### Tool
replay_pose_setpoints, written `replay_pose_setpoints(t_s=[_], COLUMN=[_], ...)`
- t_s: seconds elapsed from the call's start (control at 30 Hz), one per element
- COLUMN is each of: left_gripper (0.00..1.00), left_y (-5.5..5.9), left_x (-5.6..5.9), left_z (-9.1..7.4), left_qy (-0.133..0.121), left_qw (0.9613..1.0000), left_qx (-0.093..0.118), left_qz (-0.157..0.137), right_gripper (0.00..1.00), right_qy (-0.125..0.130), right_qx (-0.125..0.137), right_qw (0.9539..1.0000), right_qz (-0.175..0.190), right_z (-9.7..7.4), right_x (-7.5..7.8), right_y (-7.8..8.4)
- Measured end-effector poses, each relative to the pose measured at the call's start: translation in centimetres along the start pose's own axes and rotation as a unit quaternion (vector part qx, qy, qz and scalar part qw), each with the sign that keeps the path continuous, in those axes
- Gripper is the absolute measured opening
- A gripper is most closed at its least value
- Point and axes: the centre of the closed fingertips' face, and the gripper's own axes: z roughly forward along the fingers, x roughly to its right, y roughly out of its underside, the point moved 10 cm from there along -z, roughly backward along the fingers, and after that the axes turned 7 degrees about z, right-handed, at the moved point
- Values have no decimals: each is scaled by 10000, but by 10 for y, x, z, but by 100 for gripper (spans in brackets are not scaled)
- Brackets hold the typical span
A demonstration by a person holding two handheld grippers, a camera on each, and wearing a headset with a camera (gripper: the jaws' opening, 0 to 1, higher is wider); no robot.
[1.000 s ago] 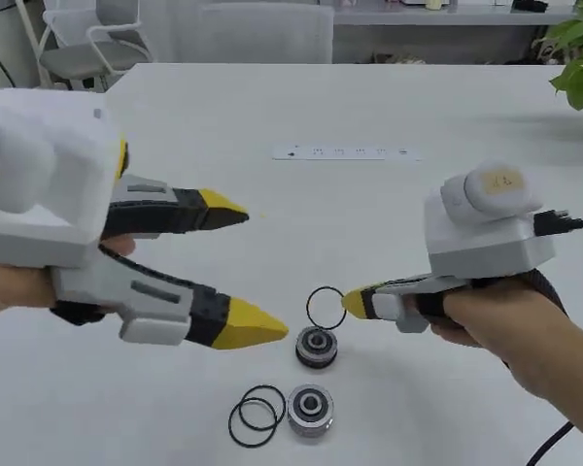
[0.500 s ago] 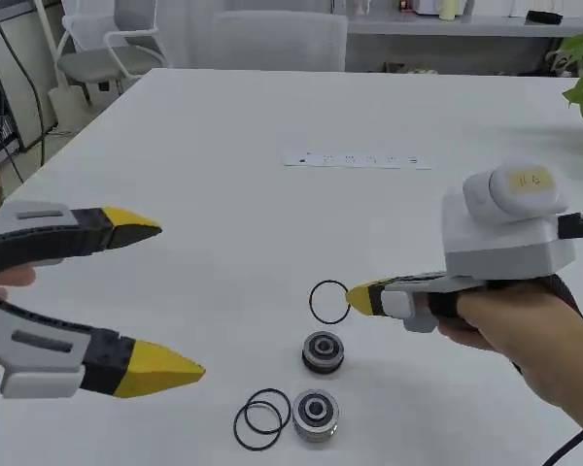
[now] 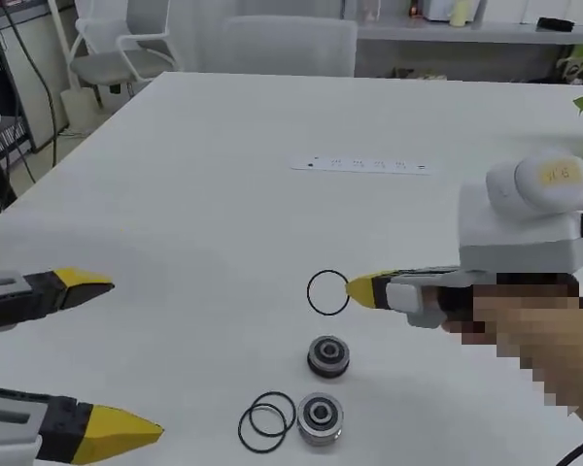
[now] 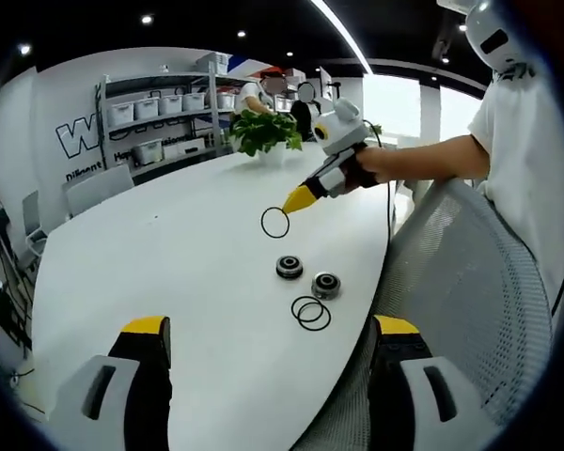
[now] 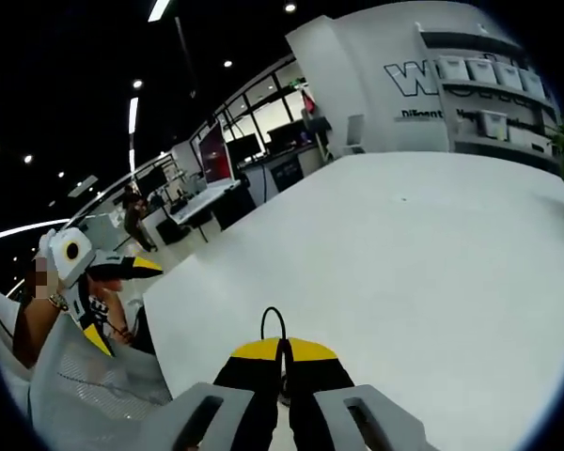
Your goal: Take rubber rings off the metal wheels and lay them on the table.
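At far left, the left gripper [image 3: 102, 359]: jaws released, spread wide, grasping nothing, hovering over the near edge of the tabletop [image 3: 204, 175]. Further right, flat on the tabletop, two loose rubber rings [image 3: 265, 420], overlapping, just beside the near metal wheel [image 3: 320, 418]. Just behind that, apart from it, the far metal wheel [image 3: 328, 355]. Beyond this wheel, a third rubber ring [image 3: 327, 292], pinched at its right edge by the right gripper [image 3: 355, 289], jaws clenched on the ring. Apparently clear of the tabletop, not yet laid down. Well behind, a white power strip [image 3: 361, 165].

Risks, by judgement: only a thin pinch on a springy ring, so liable to flick, roll or bounce if let go from any height. Could land across the far wheel close by instead of on bare tabletop, or run toward the near edge. Safer brought low and clear of both wheels before opening. Impossible to tell whether either wheel carries another ring.
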Motion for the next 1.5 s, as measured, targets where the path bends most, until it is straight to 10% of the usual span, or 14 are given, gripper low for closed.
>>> replay_pose_setpoints(t_s=[0.5,0.97,1.5], left_gripper=[85,89,99], left_y=[28,38,41], left_x=[16,24,24], left_z=[16,23,24], left_qy=[109,365,275], left_qw=[9985,9962,9949], left_qx=[-249,-507,-231], left_qz=[-472,-613,-948], right_gripper=[0,0,0], right_qy=[-699,-981,-1123], right_qx=[153,-378,-1241], right_qw=[9971,9944,9857], right_qz=[266,-130,-201], right_z=[1,17,41], right_x=[-21,-38,-47], right_y=[-3,14,49])
